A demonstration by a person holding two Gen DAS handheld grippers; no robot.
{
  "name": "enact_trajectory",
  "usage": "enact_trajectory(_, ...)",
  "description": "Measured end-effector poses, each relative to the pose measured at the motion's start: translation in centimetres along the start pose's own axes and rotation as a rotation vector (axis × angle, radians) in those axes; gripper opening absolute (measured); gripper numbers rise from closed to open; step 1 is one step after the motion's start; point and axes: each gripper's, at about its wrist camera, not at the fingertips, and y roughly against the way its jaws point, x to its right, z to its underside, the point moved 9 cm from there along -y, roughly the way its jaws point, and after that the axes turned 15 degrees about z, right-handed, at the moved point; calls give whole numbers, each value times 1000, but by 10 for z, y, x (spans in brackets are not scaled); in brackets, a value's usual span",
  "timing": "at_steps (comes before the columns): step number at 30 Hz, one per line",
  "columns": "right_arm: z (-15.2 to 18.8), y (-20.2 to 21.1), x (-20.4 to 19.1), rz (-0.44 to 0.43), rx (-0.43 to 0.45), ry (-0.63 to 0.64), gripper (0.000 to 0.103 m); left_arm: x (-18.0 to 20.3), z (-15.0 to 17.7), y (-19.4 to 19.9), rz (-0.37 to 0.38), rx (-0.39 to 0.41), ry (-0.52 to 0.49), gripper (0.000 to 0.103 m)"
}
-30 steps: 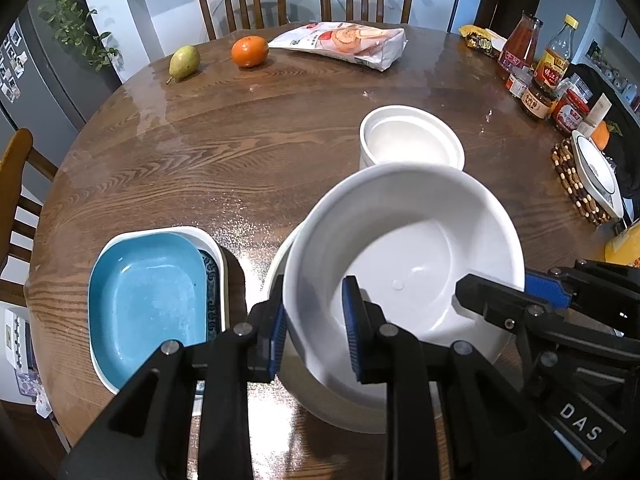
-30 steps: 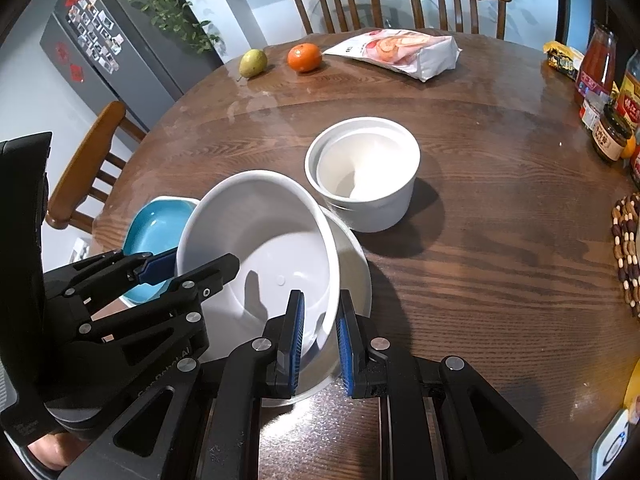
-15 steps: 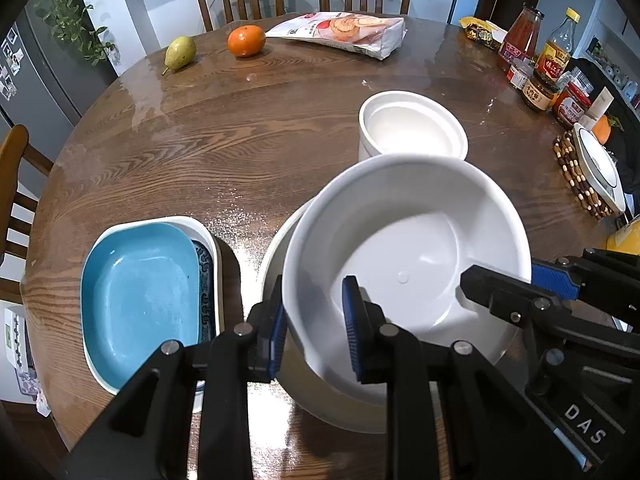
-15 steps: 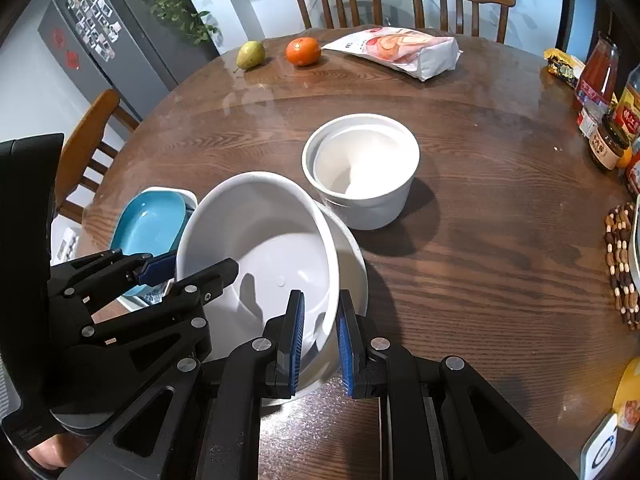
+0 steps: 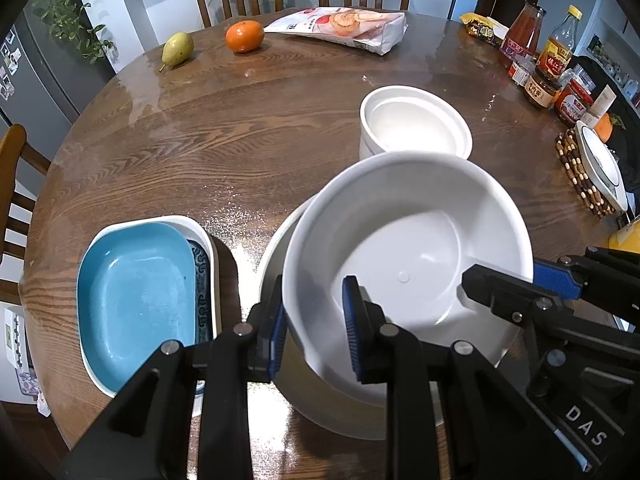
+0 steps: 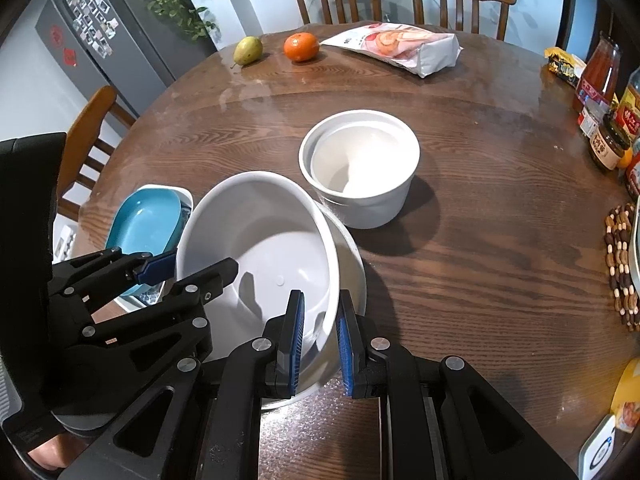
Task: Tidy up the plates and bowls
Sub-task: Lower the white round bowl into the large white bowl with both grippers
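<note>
A large white bowl (image 5: 408, 256) (image 6: 260, 248) hangs tilted above the round wooden table, over a white plate (image 5: 272, 256) (image 6: 356, 264). My left gripper (image 5: 314, 328) is shut on the bowl's near-left rim. My right gripper (image 6: 319, 340) is shut on its near-right rim; it also shows in the left wrist view (image 5: 516, 284). A smaller white bowl stack (image 5: 414, 124) (image 6: 360, 168) stands just beyond. A blue dish (image 5: 136, 300) (image 6: 146, 220) nested in a white patterned dish (image 5: 208, 256) lies to the left.
At the table's far side lie a pear (image 5: 177, 49), an orange (image 5: 244, 36) and a snack bag (image 5: 344, 28). Bottles and jars (image 5: 548, 68) crowd the right edge, with a beaded trivet (image 5: 580, 176) bearing a plate. Chairs stand around the table.
Both grippers have lifted the large bowl slightly higher above the plate; the grips are unchanged.
</note>
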Motion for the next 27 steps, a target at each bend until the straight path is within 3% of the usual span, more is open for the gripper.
enact_trajectory(22, -1, -3, 3, 10, -10, -5, 18, 1, -1, -3, 2, -9, 7, 25)
enact_trajectory(27, -1, -3, 3, 9, -9, -6, 18, 1, -1, -4, 13, -10, 15, 30)
